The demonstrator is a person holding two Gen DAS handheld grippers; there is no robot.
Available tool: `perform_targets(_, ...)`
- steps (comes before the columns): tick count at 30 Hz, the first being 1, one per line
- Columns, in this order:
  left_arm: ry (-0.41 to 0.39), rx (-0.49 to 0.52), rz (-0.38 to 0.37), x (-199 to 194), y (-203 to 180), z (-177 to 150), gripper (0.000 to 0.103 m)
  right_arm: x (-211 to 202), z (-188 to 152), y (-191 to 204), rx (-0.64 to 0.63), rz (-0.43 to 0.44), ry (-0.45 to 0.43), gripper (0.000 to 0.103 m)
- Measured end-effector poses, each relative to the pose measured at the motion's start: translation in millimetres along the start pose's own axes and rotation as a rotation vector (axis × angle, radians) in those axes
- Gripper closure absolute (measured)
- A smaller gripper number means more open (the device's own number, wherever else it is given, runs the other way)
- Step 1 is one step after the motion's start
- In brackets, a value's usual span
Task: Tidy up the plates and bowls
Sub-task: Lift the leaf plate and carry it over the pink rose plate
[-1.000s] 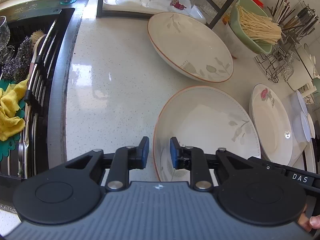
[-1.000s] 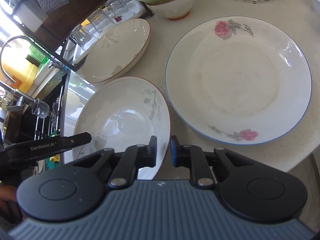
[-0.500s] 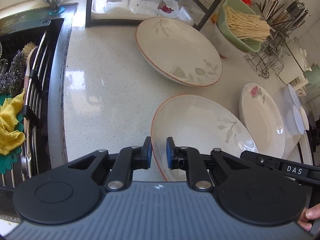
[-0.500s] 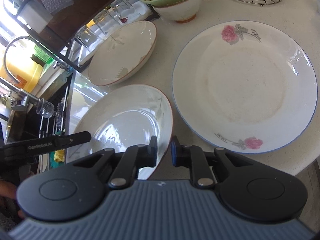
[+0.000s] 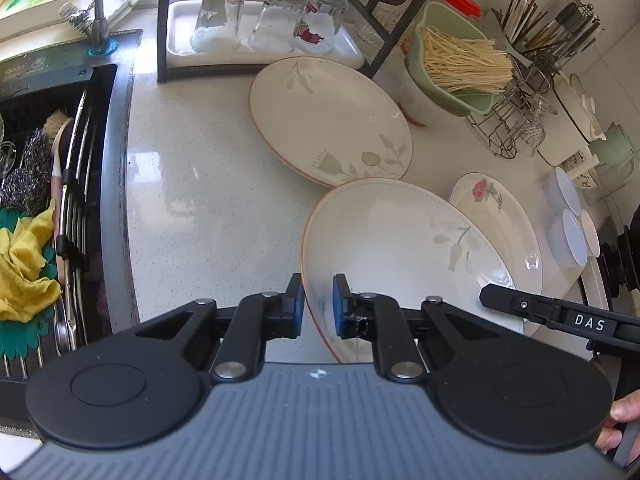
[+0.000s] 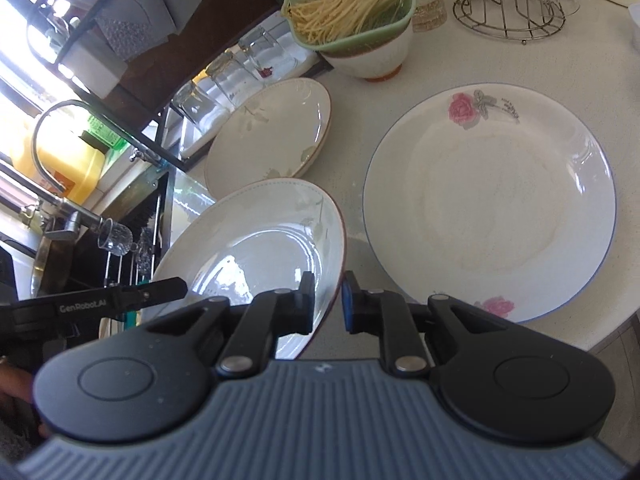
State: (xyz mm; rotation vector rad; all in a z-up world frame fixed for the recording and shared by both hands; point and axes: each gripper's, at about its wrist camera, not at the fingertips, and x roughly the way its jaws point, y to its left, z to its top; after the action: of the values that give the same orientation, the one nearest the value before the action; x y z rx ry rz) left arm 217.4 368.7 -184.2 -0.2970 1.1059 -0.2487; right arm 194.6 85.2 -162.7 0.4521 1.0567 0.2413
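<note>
My left gripper (image 5: pixel 317 304) is shut on the near rim of a brown-rimmed leaf-pattern plate (image 5: pixel 400 248), held tilted above the counter. My right gripper (image 6: pixel 329 304) is shut on the opposite rim of the same plate (image 6: pixel 256 248). A second leaf-pattern plate (image 5: pixel 328 120) lies on the counter behind it and also shows in the right wrist view (image 6: pixel 272 132). A blue-rimmed rose plate (image 6: pixel 488 208) lies flat to the right, partly hidden in the left wrist view (image 5: pixel 504 220).
A bowl with a green strainer of noodles (image 6: pixel 360 12) stands at the back. A tray of upturned glasses (image 5: pixel 264 28) sits under a dark rack. The sink (image 5: pixel 44 184) with a yellow cloth is at the left. A wire glass stand (image 6: pixel 516 0) and small lidded tubs (image 5: pixel 568 224) are at the right.
The leaf plate has risen off the counter and tilted, held by both grippers, which have closed a little tighter on its rims. Both cameras have pulled back and up.
</note>
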Motion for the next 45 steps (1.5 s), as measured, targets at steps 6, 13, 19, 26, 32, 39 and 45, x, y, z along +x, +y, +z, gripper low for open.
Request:
perform_targets(6, 0.009, -0.010, -0.013, -4.7, -17.5, 6.3, 0.086, -12.1, 13.6, -10.4, 0.013, 0.022, -0.004, 0.086)
perform_targets(13, 0.007, -0.040, -0.001, 11.8, -50.5, 8.5, 0.086, -16.0, 41.0, -40.2, -0.024, 0.047, 0.007, 0.086)
perform_targets(19, -0.002, -0.084, 0.005, 30.0, -74.3, 18.8, 0.086, -11.0, 67.1, -69.9, -0.066, 0.086, 0.042, 0.086)
perform_targets(26, 0.042, -0.014, 0.006, 53.6, -102.0, 33.5, 0.086, -5.7, 75.8, -101.0, -0.055, 0.079, 0.037, 0.086)
perform_targets(32, 0.074, 0.004, 0.003, 75.7, -119.7, 30.1, 0.086, -2.1, 79.4, -128.4, -0.051, 0.063, 0.050, 0.086)
perform_targets(39, 0.076, -0.067, 0.019, 88.1, -131.5, 29.5, 0.086, 1.1, 87.5, -145.9, -0.085, 0.061, 0.078, 0.086)
perform_targets(45, 0.084, -0.076, 0.049, 92.3, -138.5, 32.2, 0.086, 4.4, 87.8, -151.7, -0.131, 0.063, 0.107, 0.086)
